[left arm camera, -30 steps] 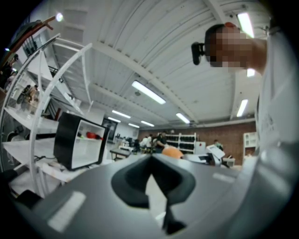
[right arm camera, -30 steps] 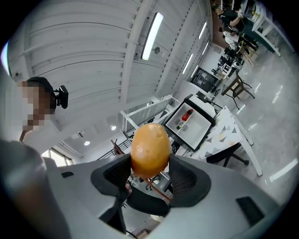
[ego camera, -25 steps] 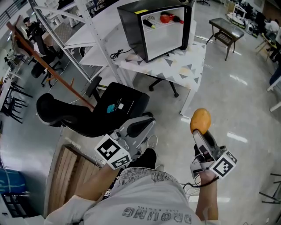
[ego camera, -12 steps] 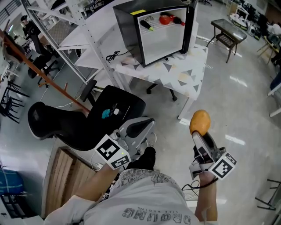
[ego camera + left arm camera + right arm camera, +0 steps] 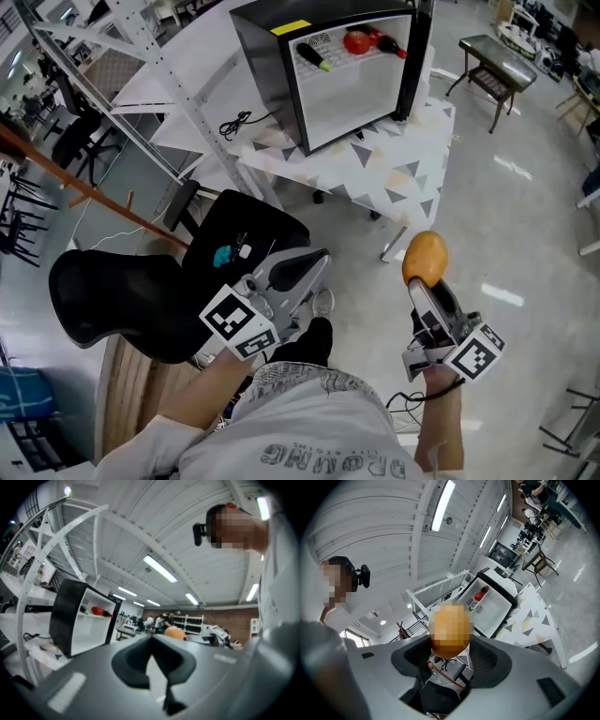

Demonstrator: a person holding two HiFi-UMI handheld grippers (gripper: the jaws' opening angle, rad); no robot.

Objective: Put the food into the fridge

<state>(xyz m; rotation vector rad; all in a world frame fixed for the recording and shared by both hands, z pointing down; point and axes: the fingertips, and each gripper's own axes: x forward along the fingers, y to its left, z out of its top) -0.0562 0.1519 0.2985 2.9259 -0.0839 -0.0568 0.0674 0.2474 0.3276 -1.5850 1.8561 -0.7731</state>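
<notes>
A small black fridge [image 5: 347,75] stands open on a table with a triangle pattern [image 5: 394,164], far ahead of me. On its upper shelf lie a red food item [image 5: 357,41] and a dark item with a green tip [image 5: 314,58]. My right gripper [image 5: 424,281] is shut on a round orange food item [image 5: 426,258], held low over the floor in front of my body. In the right gripper view that food [image 5: 450,630] sits between the jaws, with the fridge [image 5: 492,604] beyond it. My left gripper [image 5: 314,262] is shut and holds nothing. The fridge [image 5: 82,616] shows left of its jaws.
A black office chair [image 5: 141,291] stands to my left, just beyond the left gripper. A white metal rack [image 5: 178,84] stands left of the table. A small dark side table [image 5: 495,58] is at the far right. A wooden pallet [image 5: 131,375] lies at the lower left.
The fridge and its table have come closer and slid lower in the head view. The chair has shifted left. Both grippers keep their pose, the right still on the orange food.
</notes>
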